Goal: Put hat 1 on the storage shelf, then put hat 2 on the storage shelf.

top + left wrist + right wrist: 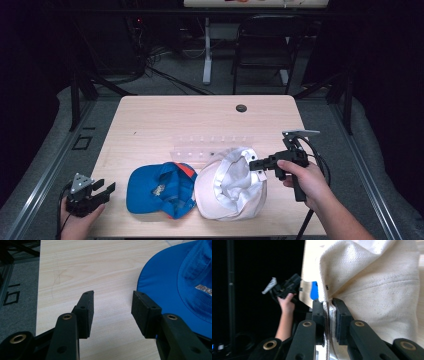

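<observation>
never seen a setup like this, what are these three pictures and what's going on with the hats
A person sits at a wooden table holding a handheld two-jaw gripper in each hand. One picture looks down from a camera above; the other two come from cameras riding on each gripper. On the table lie a blue cap and a white hat, side by side. The right gripper has its jaws pinched on the white hat's fabric edge. The left gripper is open beside the blue cap, holding nothing.

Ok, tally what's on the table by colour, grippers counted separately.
Blue hat: 1
White hat: 1
Clear plastic strip: 1
Grippers: 2, the left gripper open, the right gripper shut on the white hat's rim
Total: 5
</observation>
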### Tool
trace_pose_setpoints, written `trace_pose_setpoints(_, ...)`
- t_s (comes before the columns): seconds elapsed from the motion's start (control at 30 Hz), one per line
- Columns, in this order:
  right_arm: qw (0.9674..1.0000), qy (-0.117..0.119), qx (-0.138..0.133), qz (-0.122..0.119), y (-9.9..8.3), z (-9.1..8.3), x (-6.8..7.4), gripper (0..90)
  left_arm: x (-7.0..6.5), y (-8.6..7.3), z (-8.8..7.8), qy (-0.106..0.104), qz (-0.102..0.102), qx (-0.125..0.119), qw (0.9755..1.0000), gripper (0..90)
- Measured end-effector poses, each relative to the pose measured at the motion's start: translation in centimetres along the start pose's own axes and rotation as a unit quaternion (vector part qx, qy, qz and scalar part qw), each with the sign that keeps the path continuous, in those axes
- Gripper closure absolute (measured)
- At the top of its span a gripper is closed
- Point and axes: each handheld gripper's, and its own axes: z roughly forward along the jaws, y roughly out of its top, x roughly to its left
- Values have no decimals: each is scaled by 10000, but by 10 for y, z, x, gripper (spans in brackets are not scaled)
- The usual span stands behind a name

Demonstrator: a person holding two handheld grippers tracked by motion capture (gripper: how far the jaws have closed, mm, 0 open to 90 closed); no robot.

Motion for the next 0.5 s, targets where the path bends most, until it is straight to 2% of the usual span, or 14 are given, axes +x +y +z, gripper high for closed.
trace_pose_setpoints(0.03, 9999, 162, -13, 7, 1, -1, 2, 813, 0, 0, 0, -15, 10, 33, 10000, 531)
trace_pose_setpoints(0.1, 9998, 203, -23, -12, 2, -1, 2, 813, 0, 0, 1, -17, 1, 47, 10000, 532)
trace_pose_setpoints(0.13, 9995, 314, -58, -7, 4, -2, 5, 815, 1, 0, 0, -20, 14, 64, 10000, 531)
trace_pose_setpoints(0.2, 9994, 336, -74, 6, 4, -3, 7, 816, 1, 1, 0, -22, 14, 56, 10000, 532)
trace_pose_setpoints(0.23, 9989, 449, -155, 31, 6, -5, 11, 816, 0, 0, 0, -16, 30, 90, 10000, 531)
trace_pose_setpoints(0.3, 9986, 484, -196, 58, 6, -6, 13, 816, 0, 1, 0, -14, 32, 91, 10000, 532)
trace_pose_setpoints(0.33, 9982, 533, -267, 65, 7, -9, 17, 817, 0, 1, 0, -14, 30, 14, 10000, 532)
trace_pose_setpoints(0.4, 9981, 557, -254, 25, 8, -12, 18, 817, 0, 1, 0, -14, 32, 13, 10000, 531)
trace_pose_setpoints(0.5, 9973, 622, -386, 29, 9, -18, 23, 818, -1, 0, 1, -28, 55, 51, 10000, 530)
